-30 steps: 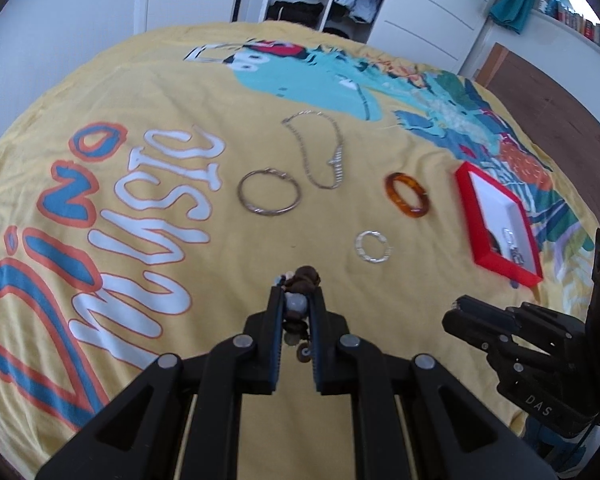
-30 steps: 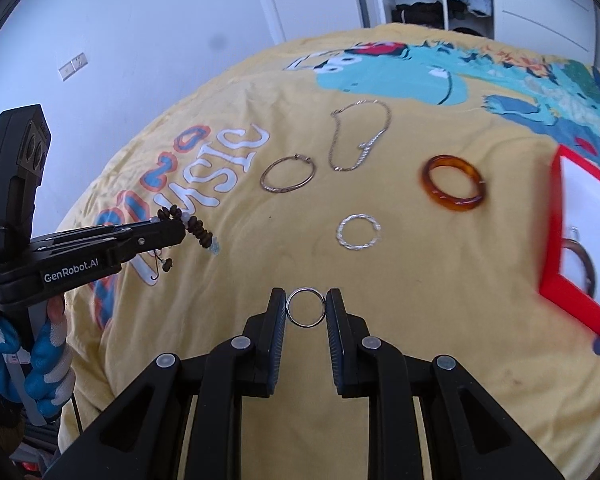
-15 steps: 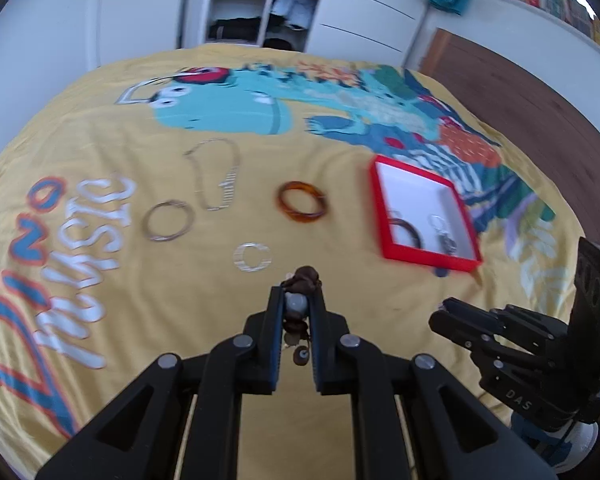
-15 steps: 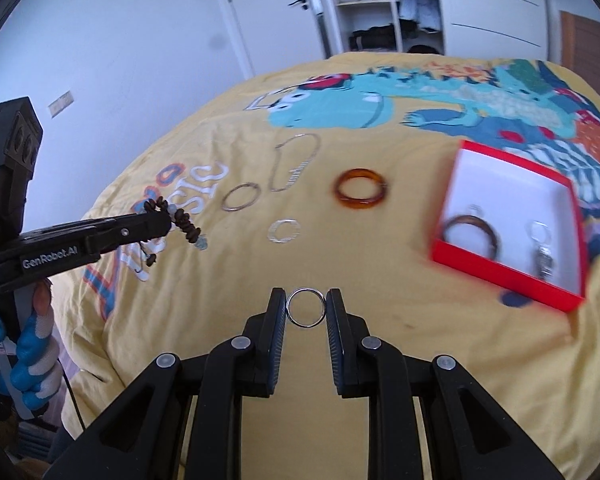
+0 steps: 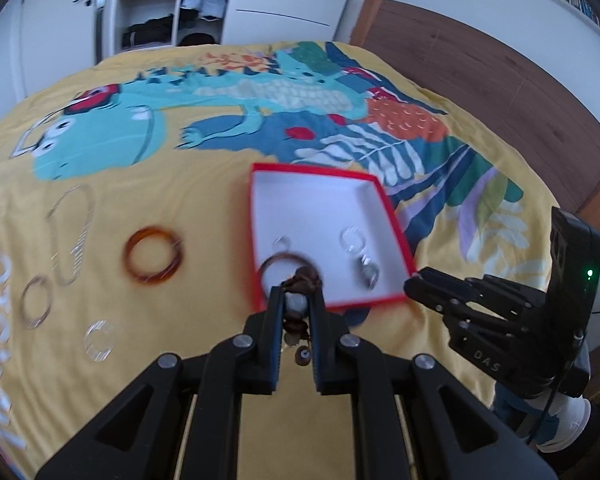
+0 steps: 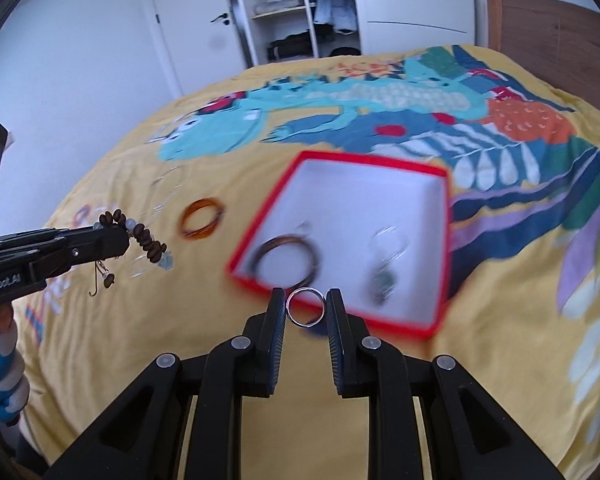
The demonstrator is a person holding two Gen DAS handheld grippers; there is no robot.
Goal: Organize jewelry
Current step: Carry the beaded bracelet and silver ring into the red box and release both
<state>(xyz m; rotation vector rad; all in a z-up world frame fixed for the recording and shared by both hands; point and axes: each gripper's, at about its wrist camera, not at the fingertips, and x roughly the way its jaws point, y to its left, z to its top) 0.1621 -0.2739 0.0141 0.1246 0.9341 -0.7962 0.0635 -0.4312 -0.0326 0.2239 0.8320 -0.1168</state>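
My left gripper (image 5: 296, 304) is shut on a brown beaded bracelet (image 5: 302, 278) with a pale bead, held just before the near edge of the red box (image 5: 328, 178). In the right wrist view the same bracelet (image 6: 146, 240) dangles from the left gripper (image 6: 118, 238) at the left. My right gripper (image 6: 306, 307) is shut on a thin silver ring (image 6: 306, 307), above the near rim of the red box (image 6: 364, 162). Inside the box lie a dark bangle (image 6: 288, 260) and a silver keyring piece (image 6: 384, 272).
On the yellow dinosaur bedspread (image 5: 204, 152), left of the box, lie an amber bangle (image 5: 154, 254), a silver chain (image 5: 70, 236), a thin hoop (image 5: 36, 304) and a clear ring (image 5: 102, 338). My right gripper's body (image 5: 500, 320) stands at the right. A wooden headboard (image 5: 500, 92) and wardrobe lie beyond.
Both grippers have swung to the right across the bed with their pieces still held. The red box has come from the right edge to just in front of both grippers.
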